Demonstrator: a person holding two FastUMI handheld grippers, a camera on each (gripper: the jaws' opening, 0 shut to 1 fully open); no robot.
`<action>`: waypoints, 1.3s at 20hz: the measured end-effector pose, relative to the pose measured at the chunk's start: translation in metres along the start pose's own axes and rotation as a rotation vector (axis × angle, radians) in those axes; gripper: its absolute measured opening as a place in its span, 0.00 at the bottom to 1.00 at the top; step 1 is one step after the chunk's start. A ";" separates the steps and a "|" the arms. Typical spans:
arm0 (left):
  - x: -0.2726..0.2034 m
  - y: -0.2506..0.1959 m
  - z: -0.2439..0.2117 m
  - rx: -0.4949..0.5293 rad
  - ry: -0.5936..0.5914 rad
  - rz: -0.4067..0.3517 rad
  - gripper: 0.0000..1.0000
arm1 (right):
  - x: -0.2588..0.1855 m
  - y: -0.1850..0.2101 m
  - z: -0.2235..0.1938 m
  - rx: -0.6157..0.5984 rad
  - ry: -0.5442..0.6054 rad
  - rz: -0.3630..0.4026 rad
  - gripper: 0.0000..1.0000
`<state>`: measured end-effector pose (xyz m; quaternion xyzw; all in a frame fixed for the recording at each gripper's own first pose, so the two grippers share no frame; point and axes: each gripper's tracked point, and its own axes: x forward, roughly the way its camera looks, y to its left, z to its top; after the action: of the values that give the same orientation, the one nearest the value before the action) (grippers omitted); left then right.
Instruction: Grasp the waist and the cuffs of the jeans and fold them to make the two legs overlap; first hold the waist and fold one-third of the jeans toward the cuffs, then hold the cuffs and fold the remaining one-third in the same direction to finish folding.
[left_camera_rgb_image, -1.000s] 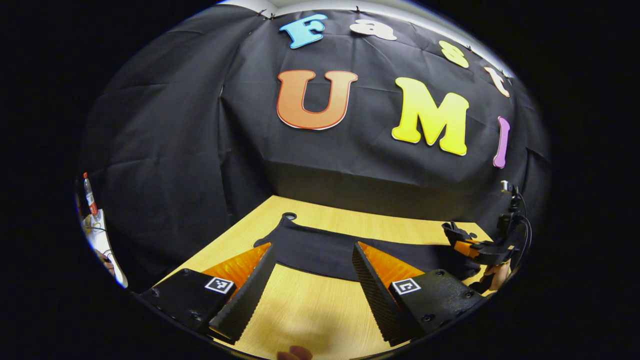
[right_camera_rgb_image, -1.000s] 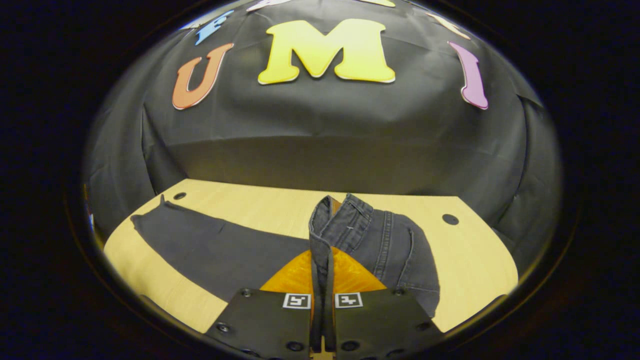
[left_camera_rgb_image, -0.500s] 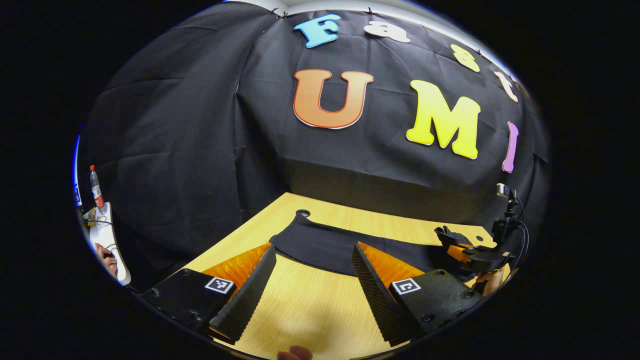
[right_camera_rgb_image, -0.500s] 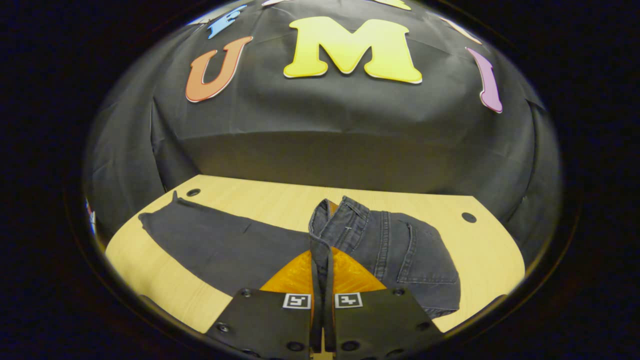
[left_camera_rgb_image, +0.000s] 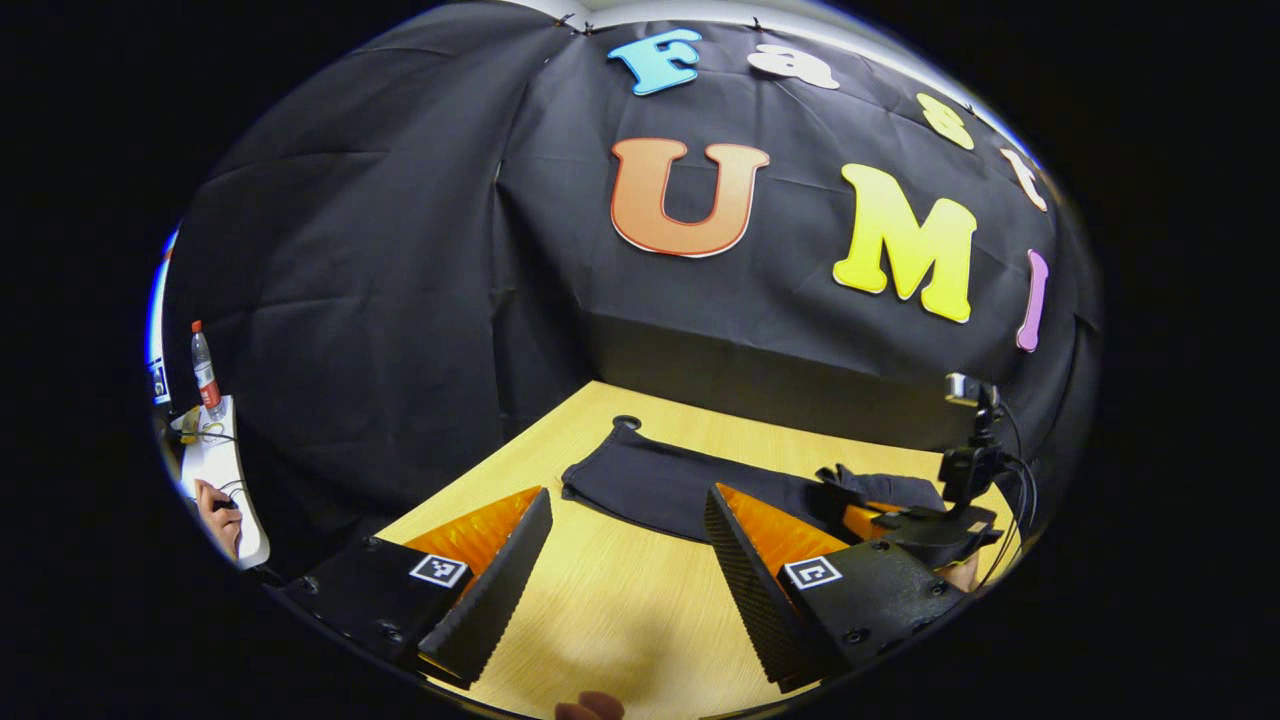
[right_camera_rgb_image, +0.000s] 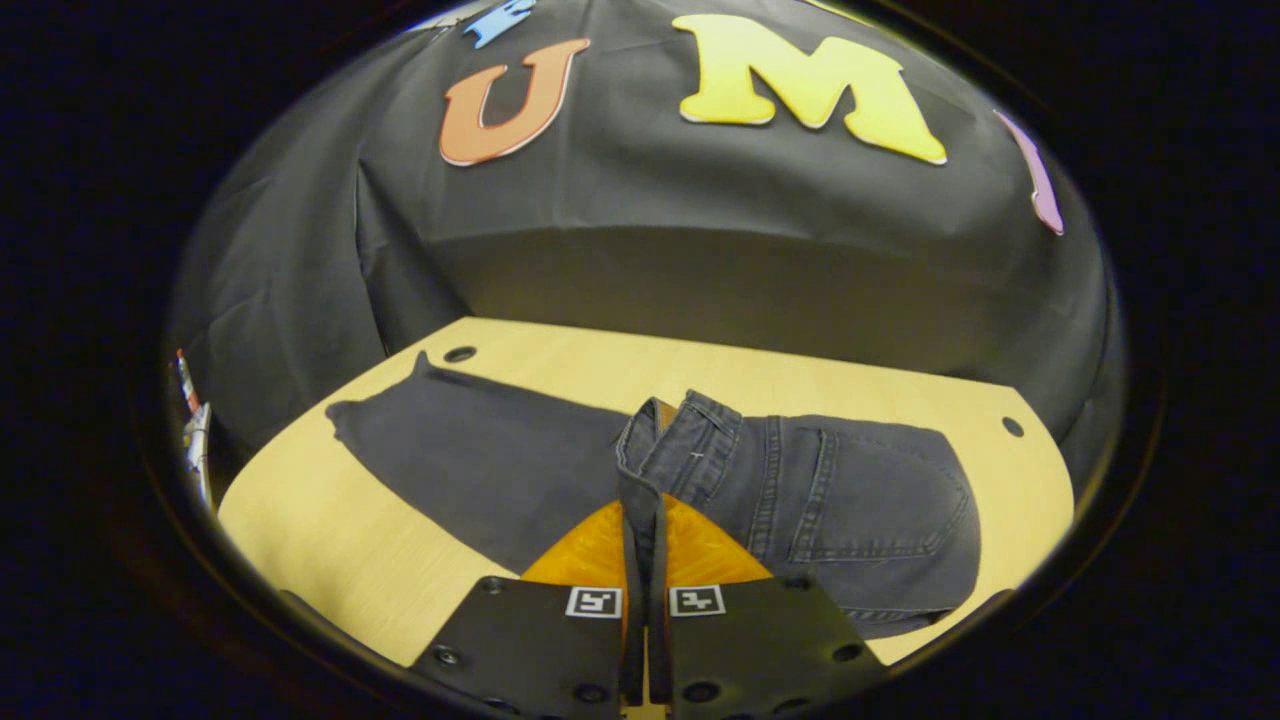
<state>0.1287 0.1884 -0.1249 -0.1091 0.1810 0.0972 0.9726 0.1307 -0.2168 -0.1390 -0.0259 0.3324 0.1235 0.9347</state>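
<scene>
dark grey jeans (right_camera_rgb_image: 860, 500) — pale wood-grain table (right_camera_rgb_image: 330, 540)

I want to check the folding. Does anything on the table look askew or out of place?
Nothing stands out. The jeans lie flat on the table, and the right tool is shut on the waistband, lifting it. The left tool is open over bare wood.

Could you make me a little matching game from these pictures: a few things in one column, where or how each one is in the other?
Things:
1. left tool
2. right tool
3. jeans
4. bottle

States:
A. spread on the wooden table
B. open, holding nothing
C. standing far off at the left edge
D. shut on the jeans' waist

Pairs: 1-B, 2-D, 3-A, 4-C
</scene>
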 end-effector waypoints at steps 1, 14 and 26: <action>-0.001 0.003 0.001 -0.003 -0.003 0.007 0.99 | 0.003 -0.002 -0.002 0.001 0.008 -0.006 0.02; 0.059 0.004 -0.063 -0.456 0.251 -0.044 0.99 | -0.016 0.051 0.000 -0.005 0.010 0.213 0.84; 0.185 0.050 -0.099 -0.899 0.397 0.082 0.99 | -0.124 -0.047 0.087 0.092 -0.221 0.146 0.90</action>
<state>0.2540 0.2393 -0.2931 -0.5270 0.3073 0.1811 0.7714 0.1029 -0.2780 0.0050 0.0550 0.2339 0.1779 0.9543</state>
